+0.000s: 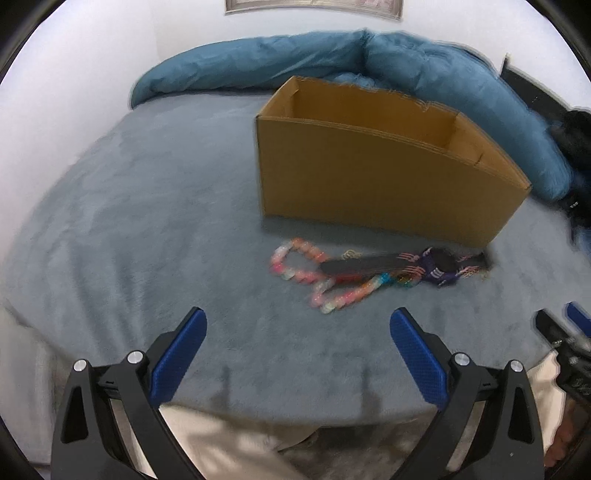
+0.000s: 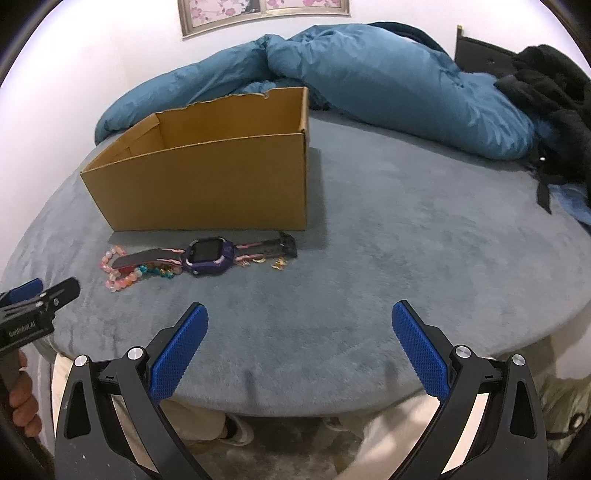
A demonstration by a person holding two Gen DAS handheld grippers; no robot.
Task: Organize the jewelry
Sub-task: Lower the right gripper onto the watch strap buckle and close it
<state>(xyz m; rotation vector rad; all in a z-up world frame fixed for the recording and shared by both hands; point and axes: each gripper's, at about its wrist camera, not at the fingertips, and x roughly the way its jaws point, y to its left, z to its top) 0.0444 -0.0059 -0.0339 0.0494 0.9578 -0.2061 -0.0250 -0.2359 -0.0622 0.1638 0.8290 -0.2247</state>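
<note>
Grippers: left gripper (image 1: 297, 325) and right gripper (image 2: 299, 319) spread wide, empty.
Right view only: purple smartwatch (image 2: 208, 256) sharp, gold earrings (image 2: 279, 263).
Surface: grey-blue bed (image 2: 369, 258), cardboard box (image 2: 207, 181), teal duvet (image 2: 369, 77).

Blue duvet (image 2: 369, 81) bunched behind (black garment (image 2: 554, 96) beside it), framed picture (image 2: 258, 11) above.

place: home bedroom
evidence: bed (image 2: 369, 240) with grey plush cover, teal duvet (image 2: 369, 81), framed floral picture (image 2: 258, 11) on wall
</note>
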